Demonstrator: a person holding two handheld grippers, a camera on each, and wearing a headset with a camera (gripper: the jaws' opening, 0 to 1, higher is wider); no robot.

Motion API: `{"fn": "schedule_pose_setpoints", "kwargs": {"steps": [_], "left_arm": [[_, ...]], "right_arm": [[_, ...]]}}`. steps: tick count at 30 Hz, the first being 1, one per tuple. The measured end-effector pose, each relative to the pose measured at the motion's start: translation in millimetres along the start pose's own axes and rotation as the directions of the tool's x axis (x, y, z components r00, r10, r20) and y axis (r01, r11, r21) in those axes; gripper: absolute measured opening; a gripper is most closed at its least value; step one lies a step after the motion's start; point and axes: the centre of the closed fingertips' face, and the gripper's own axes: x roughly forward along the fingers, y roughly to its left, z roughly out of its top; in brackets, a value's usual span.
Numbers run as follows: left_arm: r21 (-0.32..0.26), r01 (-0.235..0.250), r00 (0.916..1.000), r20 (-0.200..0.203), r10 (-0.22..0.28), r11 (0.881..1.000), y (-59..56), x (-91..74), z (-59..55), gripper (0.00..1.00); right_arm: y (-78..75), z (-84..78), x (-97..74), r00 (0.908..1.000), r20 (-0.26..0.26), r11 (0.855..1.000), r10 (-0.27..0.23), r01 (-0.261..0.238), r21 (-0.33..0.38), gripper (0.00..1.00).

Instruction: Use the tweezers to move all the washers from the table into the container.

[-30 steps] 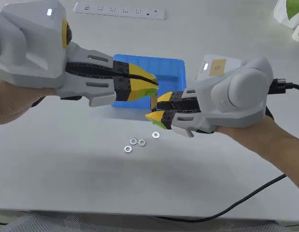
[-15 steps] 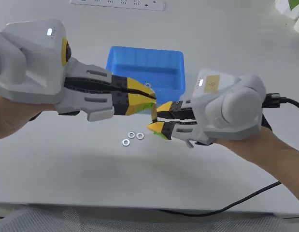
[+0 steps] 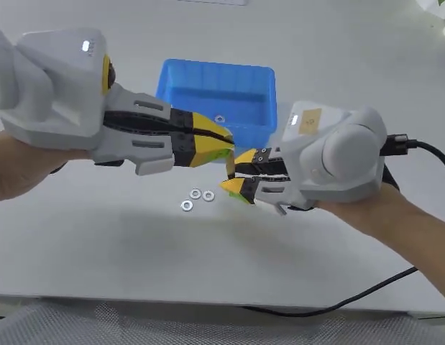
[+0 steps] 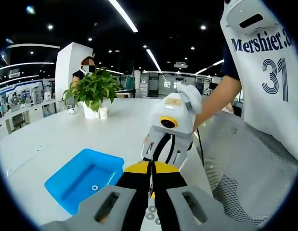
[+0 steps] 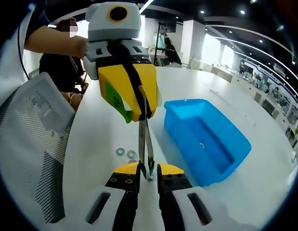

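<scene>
Tweezers bridging left hand-held gripper and right hand-held gripper, blue container just behind, bare table in front

The container is smooth, slightly glossy blue plastic. The washers and tweezers are bright bare metal. The worktop is smooth and matt. The left claw and right claw have smooth white plastic shells.
</scene>
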Motion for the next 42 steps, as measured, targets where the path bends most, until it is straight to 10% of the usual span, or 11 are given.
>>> {"fn": "schedule_pose_setpoints", "kwargs": {"steps": [42], "left_arm": [[0.04,0.039,0.9976,-0.058,-0.037,0.998,0.7,-9.1,-13.2,0.04]], "right_arm": [[10.1,-6.6,1.1,0.9986,-0.027,0.999,0.045,-0.045,-0.013,0.1]]}}
